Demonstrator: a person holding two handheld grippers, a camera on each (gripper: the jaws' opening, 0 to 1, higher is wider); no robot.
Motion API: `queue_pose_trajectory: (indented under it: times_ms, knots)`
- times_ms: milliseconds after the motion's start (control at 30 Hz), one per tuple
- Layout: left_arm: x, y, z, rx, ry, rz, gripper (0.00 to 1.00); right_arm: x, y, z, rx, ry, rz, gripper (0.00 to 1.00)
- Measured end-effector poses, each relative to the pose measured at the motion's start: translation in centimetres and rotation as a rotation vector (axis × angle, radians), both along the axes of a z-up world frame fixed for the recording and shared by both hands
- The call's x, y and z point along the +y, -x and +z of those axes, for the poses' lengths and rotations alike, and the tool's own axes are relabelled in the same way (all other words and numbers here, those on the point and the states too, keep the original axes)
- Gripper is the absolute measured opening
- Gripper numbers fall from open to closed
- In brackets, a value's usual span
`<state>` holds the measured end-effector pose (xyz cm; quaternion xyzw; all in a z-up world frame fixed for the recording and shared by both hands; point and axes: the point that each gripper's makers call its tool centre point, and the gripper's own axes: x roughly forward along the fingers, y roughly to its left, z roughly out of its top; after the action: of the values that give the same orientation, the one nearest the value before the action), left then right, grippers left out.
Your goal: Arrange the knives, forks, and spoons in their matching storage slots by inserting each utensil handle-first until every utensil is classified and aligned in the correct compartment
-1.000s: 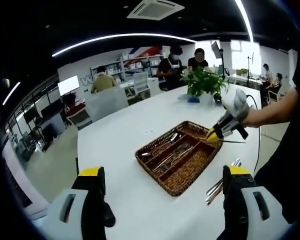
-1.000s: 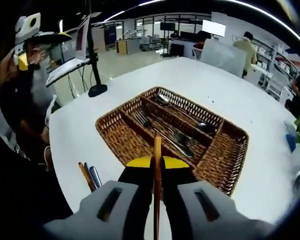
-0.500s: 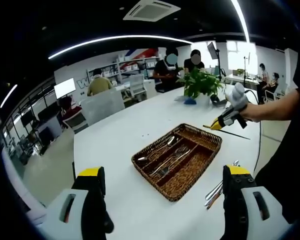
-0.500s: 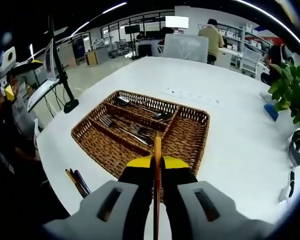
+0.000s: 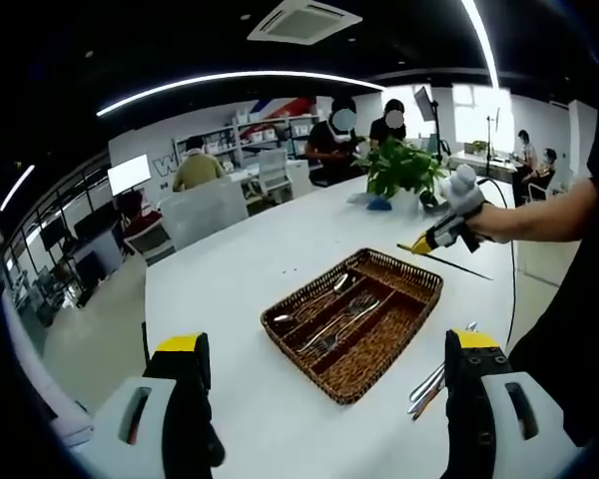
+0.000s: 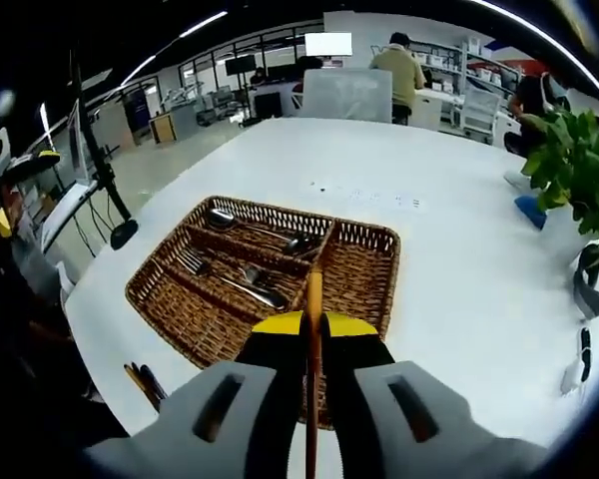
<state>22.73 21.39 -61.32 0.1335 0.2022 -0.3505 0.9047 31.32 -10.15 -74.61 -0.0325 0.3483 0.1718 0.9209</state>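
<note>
Right gripper view: the right tongs (image 6: 313, 324) are closed on a slim utensil with a wooden-coloured handle (image 6: 314, 299), which runs straight up between the yellow tips and ends over the near rim of the wicker tray (image 6: 369, 289).
Utensil type: cannot tell; the working end lies behind the tongs, though in the left gripper view a thin dark shaft trails from them.
Left gripper view: the left tongs (image 5: 324, 359) stand open and empty, jaws wide apart, low over the white worktop (image 5: 230, 289).
Tray contents: spoons (image 6: 255, 228) lie in the far long slot, forks (image 6: 225, 279) in the middle one; the nearest long slot and the cross compartment at the right end look bare.
Loose utensils: a few more (image 5: 437, 382) lie on the worktop just beside the tray, near the person.
Position: the right tongs hang above and apart from the tray, on the plant (image 5: 404, 165) side.
Step, as I judge it: carrying this piece in for a handle-first drop.
Risk: the thin handle could pivot in the grip and catch the woven rim or a divider.
Risk: a descent over the wrong slot would land it among the forks.
Risk: pushing against the weave may slide the light tray.
</note>
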Motion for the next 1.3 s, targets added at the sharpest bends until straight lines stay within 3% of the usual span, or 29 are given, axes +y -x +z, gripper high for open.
queue_pose_trajectory:
  times_ms: [600, 1300]
  knots:
    - [1.2, -0.7, -0.7, 0.009, 0.011, 0.028, 0.99, -0.7, -6.1, -0.4, 0.073, -0.048, -0.079, 0.04]
    - [2.0, -1.1, -1.3, 0.018, 0.017, 0.046, 0.99, 0.9, -11.8, 0.4, 0.078, -0.022, -0.059, 0.04]
